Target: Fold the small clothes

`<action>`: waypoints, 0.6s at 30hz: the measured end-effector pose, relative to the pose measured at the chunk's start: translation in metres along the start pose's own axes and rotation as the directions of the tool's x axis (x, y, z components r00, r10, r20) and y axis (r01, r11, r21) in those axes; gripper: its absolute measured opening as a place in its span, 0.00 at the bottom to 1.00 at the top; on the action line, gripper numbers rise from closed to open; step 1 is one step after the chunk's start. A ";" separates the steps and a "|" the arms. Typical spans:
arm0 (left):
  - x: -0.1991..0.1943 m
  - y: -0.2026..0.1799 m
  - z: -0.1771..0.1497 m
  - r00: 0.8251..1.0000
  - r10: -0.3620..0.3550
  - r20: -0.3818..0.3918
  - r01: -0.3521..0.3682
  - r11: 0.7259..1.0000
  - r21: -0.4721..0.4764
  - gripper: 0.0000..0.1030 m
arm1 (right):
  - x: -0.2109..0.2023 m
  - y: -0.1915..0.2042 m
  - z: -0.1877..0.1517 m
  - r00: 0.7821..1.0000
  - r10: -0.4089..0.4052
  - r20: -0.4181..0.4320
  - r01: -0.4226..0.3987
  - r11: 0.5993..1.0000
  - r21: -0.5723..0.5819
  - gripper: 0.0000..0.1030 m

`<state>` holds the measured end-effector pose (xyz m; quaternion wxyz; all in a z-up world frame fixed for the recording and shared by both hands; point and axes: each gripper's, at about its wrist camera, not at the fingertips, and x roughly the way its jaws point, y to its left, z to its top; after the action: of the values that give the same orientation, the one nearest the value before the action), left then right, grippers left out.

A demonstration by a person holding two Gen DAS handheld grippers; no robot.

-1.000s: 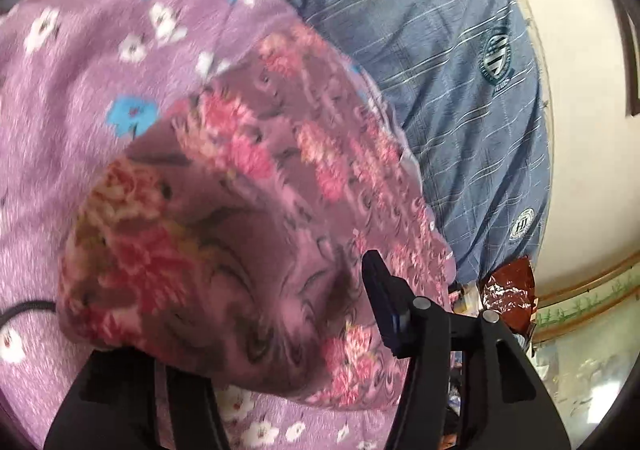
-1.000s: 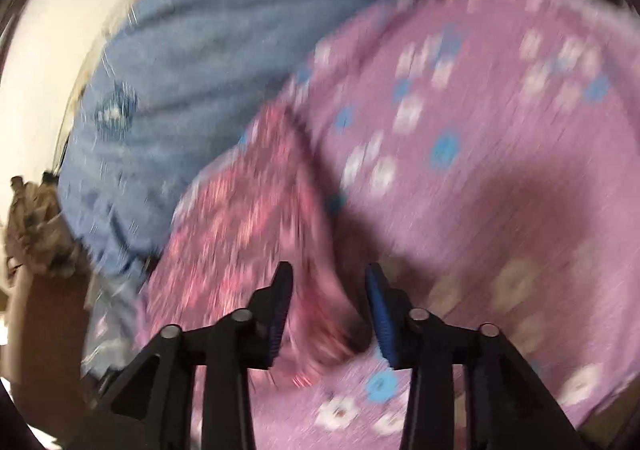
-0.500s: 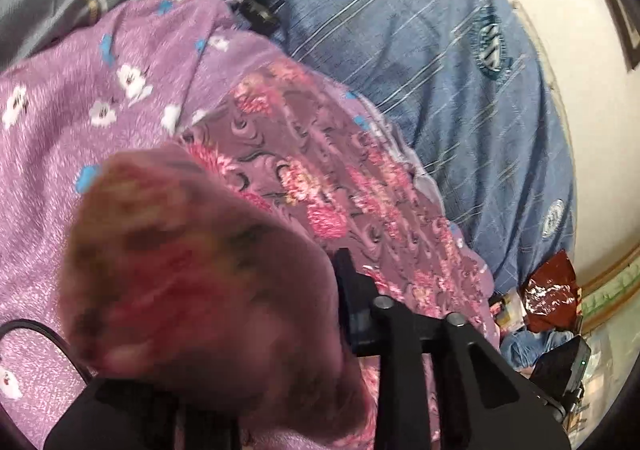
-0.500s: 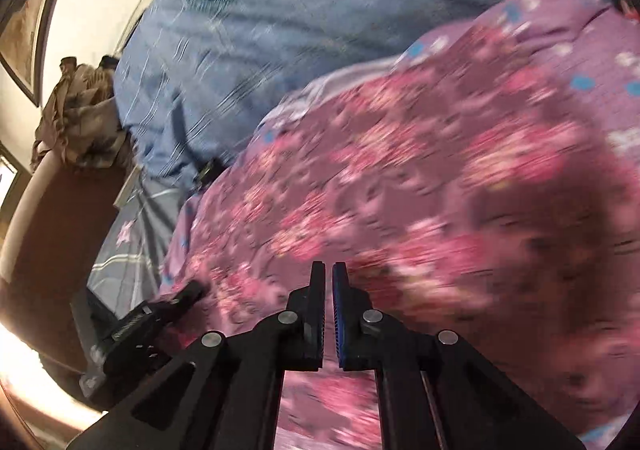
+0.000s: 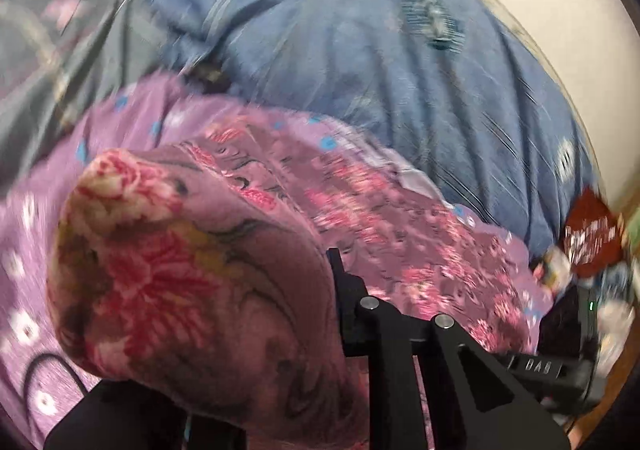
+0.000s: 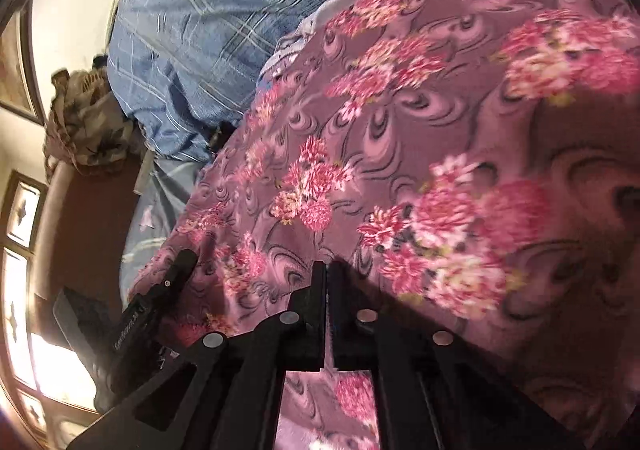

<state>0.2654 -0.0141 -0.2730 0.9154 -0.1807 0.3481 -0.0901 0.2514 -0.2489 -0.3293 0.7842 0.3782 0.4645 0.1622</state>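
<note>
A mauve garment with pink flowers [image 5: 392,234] lies on a purple sheet with small white and blue flowers [image 5: 36,202]. My left gripper [image 5: 304,290] is shut on a bunched fold of the garment [image 5: 172,270]; the fold drapes over and hides the left finger, only the right finger [image 5: 340,282] shows. In the right wrist view the garment [image 6: 400,154] fills the frame. My right gripper [image 6: 326,274] is shut on its cloth, the jaws nearly together. The left gripper also shows in the right wrist view [image 6: 176,270] at the garment's left edge.
A blue striped blanket [image 5: 380,50] lies beyond the garment, also in the right wrist view [image 6: 208,22]. A dark red packet [image 5: 592,238] sits at the right edge. A brown headboard [image 6: 84,218] with crumpled cloth [image 6: 88,134] stands left. A black cable [image 5: 40,366] lies on the sheet.
My right gripper shut on the garment's cloth after being open a second ago. Both grippers have drawn the garment up and across; the left keeps its hold on the fold.
</note>
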 end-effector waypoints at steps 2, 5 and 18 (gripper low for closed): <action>-0.007 -0.022 0.003 1.000 0.006 0.006 -0.006 0.997 0.079 0.13 | -0.022 -0.008 0.006 0.998 -0.011 0.055 0.010 1.000 0.009 0.08; -0.015 -0.057 0.006 1.000 -0.017 0.008 0.015 0.985 0.172 0.13 | -0.053 -0.030 0.019 0.989 -0.002 0.147 -0.006 0.998 0.055 0.08; 0.053 -0.242 -0.099 0.974 0.006 -0.228 0.121 0.833 0.540 0.23 | -0.159 -0.125 0.036 0.925 0.075 0.372 -0.164 0.963 0.213 0.18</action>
<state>0.2286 -0.2787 -0.2786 0.8812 0.0907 0.4010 -0.2335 0.1882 -0.4440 -0.3152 0.7929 0.5215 0.3047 0.0805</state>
